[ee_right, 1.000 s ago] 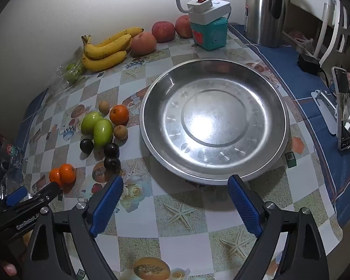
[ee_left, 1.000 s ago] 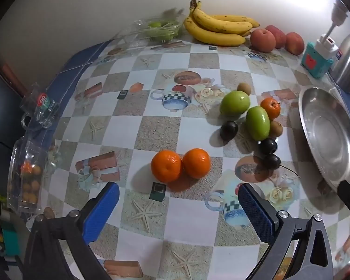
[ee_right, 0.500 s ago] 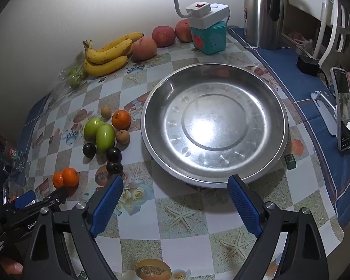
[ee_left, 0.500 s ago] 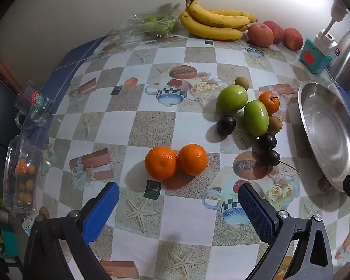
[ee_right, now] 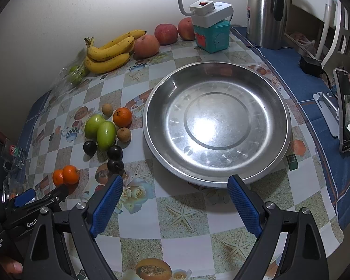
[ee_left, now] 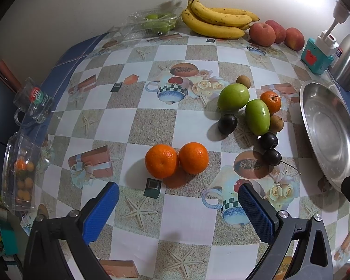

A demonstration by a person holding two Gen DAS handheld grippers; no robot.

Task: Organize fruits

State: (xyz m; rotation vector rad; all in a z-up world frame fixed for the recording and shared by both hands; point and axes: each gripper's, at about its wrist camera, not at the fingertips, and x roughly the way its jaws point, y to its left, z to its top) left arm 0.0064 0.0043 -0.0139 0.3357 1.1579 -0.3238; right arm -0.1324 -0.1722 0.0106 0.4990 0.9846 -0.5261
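Note:
Two oranges [ee_left: 176, 159] lie side by side on the patterned tablecloth, just beyond my open left gripper [ee_left: 177, 200], which holds nothing. To their right sits a cluster: two green fruits [ee_left: 245, 105], a small orange [ee_left: 270, 99], dark plums [ee_left: 227, 123] and brown longans [ee_left: 276, 123]. A steel dish [ee_right: 217, 126] stands bare in front of my open right gripper [ee_right: 175, 200]. The left gripper [ee_right: 39, 198] also shows at the lower left of the right wrist view, near the oranges [ee_right: 66, 175]. Bananas [ee_left: 217, 22] and peaches [ee_left: 274, 33] lie by the wall.
A clear box of green fruit [ee_left: 151, 23] sits at the back wall. A glass mug [ee_left: 32, 102] and a clear box of small fruit [ee_left: 21, 175] stand at the left table edge. A teal box with a white adapter [ee_right: 211, 29], a steel flask [ee_right: 266, 11] and a phone [ee_right: 345, 116] are at the right.
The left wrist view has drifted slightly, so the oranges sit a little lower and closer to the fingers. The right gripper has stayed still.

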